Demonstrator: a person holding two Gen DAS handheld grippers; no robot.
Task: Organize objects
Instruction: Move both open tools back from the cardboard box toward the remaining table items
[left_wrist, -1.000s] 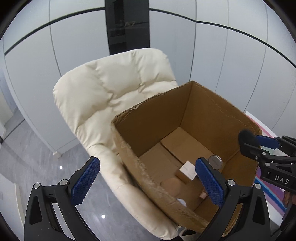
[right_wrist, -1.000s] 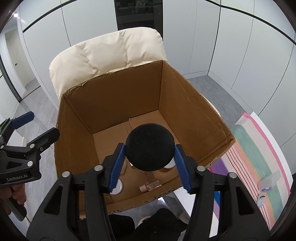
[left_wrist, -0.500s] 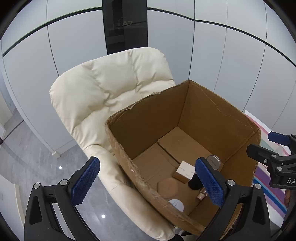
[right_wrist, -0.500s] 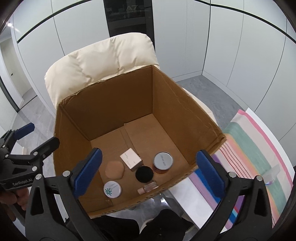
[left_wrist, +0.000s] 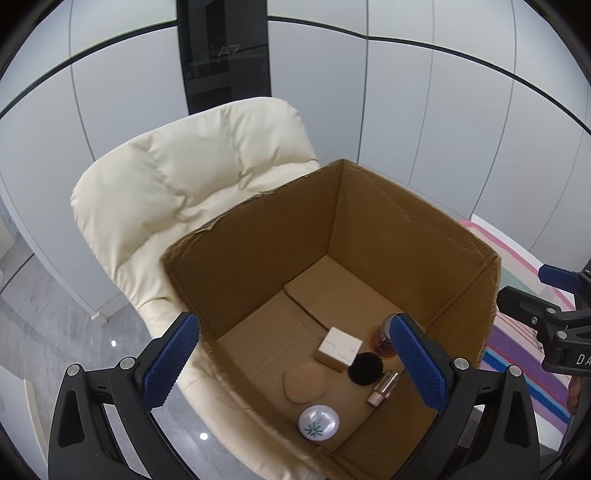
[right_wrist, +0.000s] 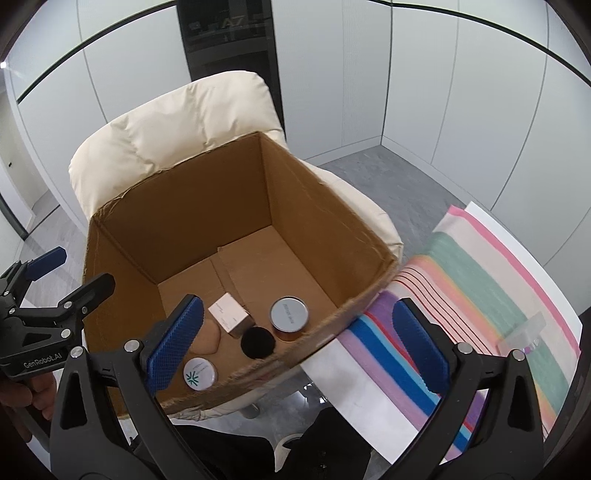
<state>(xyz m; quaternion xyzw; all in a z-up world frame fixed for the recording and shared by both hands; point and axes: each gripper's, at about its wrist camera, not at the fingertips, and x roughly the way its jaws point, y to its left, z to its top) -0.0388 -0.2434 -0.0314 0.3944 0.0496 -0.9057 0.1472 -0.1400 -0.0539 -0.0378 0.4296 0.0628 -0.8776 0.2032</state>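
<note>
An open cardboard box (left_wrist: 258, 266) (right_wrist: 177, 221) stands on a cream padded chair (left_wrist: 177, 192). On its floor lie a black round puff (left_wrist: 365, 368) (right_wrist: 257, 342), a small white carton (left_wrist: 338, 349) (right_wrist: 227, 315), a tan pad (left_wrist: 304, 381), a white round tin (left_wrist: 318, 422) (right_wrist: 200, 374), a small bottle (left_wrist: 384, 387) and a silver-lidded amber jar (right_wrist: 289, 314). My left gripper (left_wrist: 293, 362) hangs open over the box's near left corner. Over the near right rim my right gripper (right_wrist: 295, 347) is open and holds nothing.
A striped cloth (right_wrist: 480, 288) covers a white table to the right of the box, with a small clear item (right_wrist: 522, 332) on it. Grey floor and white wall panels surround the chair. A hand (right_wrist: 40, 398) holds the left gripper's handle.
The right gripper opened and let go of the black puff, which now lies on the box floor beside the white carton. Both grippers have drifted sideways, the right one toward the striped cloth.
</note>
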